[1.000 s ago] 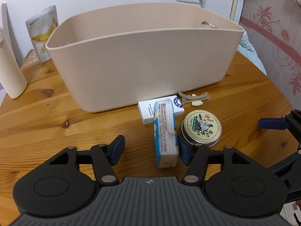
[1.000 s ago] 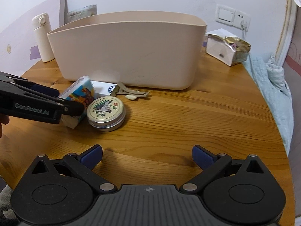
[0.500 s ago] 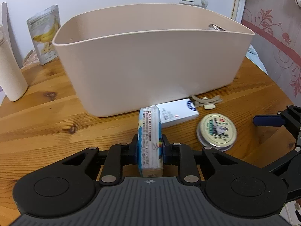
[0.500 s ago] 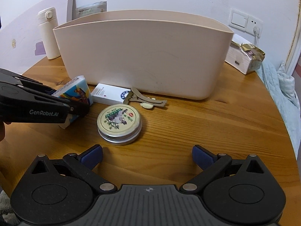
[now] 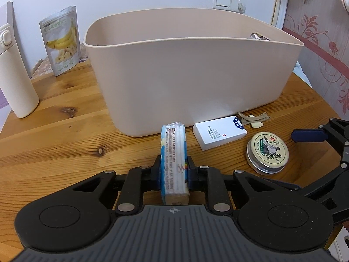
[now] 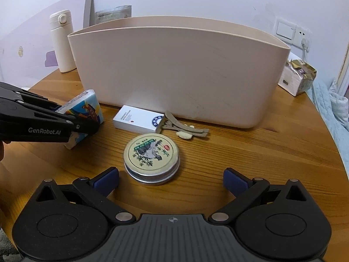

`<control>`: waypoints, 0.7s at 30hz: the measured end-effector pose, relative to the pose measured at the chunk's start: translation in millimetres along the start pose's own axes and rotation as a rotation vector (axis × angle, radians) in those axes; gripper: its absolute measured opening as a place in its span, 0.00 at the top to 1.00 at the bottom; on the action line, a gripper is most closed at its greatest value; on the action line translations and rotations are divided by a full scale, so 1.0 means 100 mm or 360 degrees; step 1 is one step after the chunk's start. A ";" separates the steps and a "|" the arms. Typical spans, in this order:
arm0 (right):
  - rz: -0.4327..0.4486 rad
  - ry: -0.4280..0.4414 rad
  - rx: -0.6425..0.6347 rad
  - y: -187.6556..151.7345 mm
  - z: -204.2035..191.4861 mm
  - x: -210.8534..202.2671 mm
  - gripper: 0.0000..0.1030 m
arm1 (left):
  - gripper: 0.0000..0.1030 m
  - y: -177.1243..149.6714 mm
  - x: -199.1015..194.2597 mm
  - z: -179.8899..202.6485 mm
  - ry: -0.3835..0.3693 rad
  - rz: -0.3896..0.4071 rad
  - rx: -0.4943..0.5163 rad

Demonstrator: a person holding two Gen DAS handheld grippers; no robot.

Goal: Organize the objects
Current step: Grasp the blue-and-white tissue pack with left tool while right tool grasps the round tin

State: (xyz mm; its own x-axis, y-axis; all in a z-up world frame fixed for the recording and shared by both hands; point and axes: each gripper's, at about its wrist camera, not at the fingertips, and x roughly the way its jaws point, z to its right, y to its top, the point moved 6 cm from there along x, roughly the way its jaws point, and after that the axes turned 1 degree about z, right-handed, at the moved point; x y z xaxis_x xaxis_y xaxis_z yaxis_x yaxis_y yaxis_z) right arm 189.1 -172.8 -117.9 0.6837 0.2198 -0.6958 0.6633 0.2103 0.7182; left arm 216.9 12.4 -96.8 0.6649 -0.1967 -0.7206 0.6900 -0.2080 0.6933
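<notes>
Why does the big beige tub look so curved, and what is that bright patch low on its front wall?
Left wrist view: the fisheye lens bows the tub and darkens the corners; the bright patch sits just above the white box, though its source isn't clear. Right wrist view: same bulge, table edge curving, the patch again above the box; the round tin is sharp, without glare.

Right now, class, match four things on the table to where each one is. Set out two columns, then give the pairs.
Things:
1. tissue pack
2. round tin
3. white box
4. bottle

Places:
A. left of the tub, standing upright
B. lying flat against the tub's front
C. clamped in the left tongs
D. just ahead of the open right tongs

Pairs: 1-C, 2-D, 3-B, 4-A
</notes>
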 end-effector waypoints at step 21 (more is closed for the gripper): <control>0.0088 0.0005 -0.0018 0.12 -0.05 -0.02 0.50 | 0.82 0.01 -0.12 -0.04 0.0037 0.0014 -0.0013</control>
State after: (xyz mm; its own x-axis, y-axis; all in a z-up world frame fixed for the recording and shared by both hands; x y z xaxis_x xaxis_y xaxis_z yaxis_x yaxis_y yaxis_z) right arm 194.1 -166.4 -108.3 0.7183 0.2341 -0.6552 0.6213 0.2083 0.7554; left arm 210.2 18.3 -87.5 0.6774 -0.1763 -0.7142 0.6863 -0.1983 0.6998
